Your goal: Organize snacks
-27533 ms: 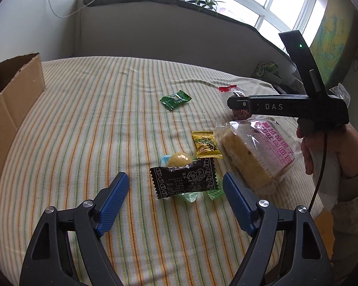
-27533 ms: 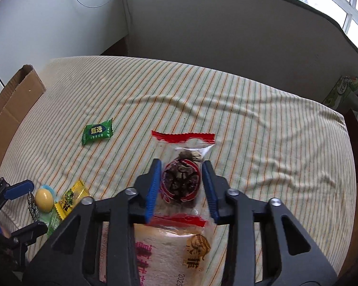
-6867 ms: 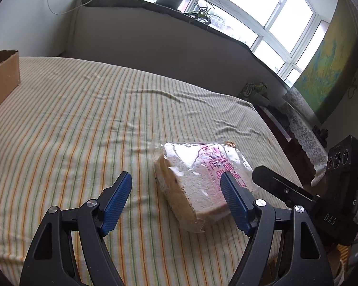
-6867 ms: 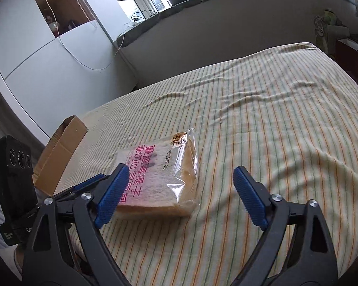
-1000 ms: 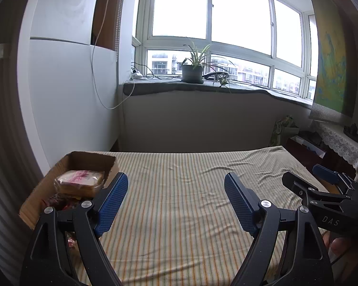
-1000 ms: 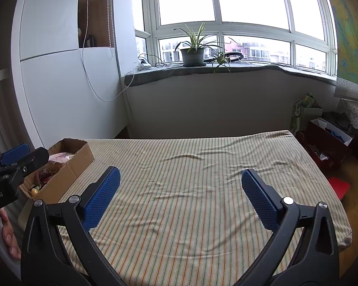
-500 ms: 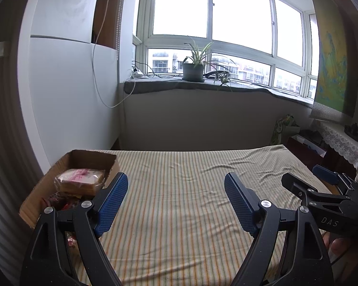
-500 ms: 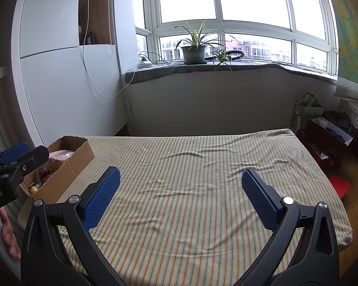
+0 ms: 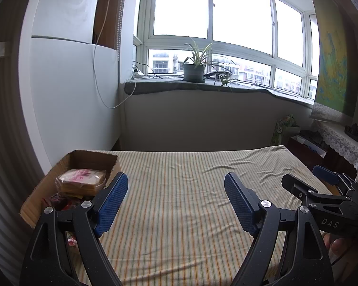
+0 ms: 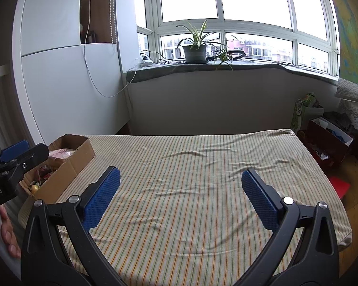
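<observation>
With snacks boxed: bread pack [image 9: 81, 181] and small packets sit inside cardboard box [image 9: 47, 178], left table edge.
Cloth: striped tablecloth [image 9: 179, 190] shows no snacks.
Left gripper [image 9: 176, 201]: wide apart, empty.
Right gripper [image 10: 179, 195]: wide apart, empty.
Step tip: looks finished; scan cloth edges, don't bump box.

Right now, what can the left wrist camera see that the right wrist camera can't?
Only the left wrist view shows the clear-wrapped sliced bread from above, lying in the brown cardboard box.

Only the right wrist view shows a flat red thing on the floor and a small yellow round sweet in the box.

Both show the striped cloth, the potted plant and open, empty grippers.
</observation>
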`<state>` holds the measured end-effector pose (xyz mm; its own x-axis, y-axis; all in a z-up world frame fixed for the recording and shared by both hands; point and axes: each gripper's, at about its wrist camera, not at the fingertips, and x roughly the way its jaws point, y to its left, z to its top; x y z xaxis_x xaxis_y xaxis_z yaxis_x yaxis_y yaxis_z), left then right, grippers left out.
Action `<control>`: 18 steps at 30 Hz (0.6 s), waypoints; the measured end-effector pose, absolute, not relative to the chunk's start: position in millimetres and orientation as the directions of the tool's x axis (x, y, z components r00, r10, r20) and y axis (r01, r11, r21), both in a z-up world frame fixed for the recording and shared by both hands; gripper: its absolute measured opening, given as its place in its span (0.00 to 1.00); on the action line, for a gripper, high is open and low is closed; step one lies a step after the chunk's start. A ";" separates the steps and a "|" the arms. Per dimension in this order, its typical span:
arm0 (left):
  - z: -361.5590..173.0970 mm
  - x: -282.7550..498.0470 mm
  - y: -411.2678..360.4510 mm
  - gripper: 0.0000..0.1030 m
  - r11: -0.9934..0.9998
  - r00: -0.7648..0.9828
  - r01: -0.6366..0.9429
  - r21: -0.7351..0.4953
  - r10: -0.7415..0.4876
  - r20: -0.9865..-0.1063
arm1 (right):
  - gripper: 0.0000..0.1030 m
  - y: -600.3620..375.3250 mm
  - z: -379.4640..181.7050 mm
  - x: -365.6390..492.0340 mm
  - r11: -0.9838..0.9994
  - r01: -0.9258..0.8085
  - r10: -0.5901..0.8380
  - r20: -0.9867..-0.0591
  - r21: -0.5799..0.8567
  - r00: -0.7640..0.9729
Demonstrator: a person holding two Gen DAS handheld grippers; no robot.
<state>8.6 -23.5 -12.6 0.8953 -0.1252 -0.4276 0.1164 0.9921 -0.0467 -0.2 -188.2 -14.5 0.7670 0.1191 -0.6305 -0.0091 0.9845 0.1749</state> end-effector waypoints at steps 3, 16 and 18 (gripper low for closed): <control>-12.5 8.6 -23.3 0.81 0.992 0.895 0.117 -0.046 -0.125 -0.428 | 1.00 -188.2 -14.3 0.2 0.985 -0.011 0.120 -0.630 0.175 0.767; -12.4 8.9 -22.7 0.81 0.992 0.895 0.115 -0.048 -0.125 -0.428 | 1.00 -187.2 -15.0 0.0 0.985 -0.017 0.124 -0.631 0.173 0.766; -12.3 8.6 -22.7 0.81 0.992 0.897 0.113 -0.048 -0.123 -0.426 | 1.00 -186.8 -14.9 0.1 0.985 -0.016 0.124 -0.632 0.173 0.765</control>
<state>8.6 -22.7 -12.3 0.8966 -0.1228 -0.4256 0.1133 0.9924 -0.0477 0.1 -186.8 -14.9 0.7651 0.1236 -0.6320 -0.0159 0.9847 0.1734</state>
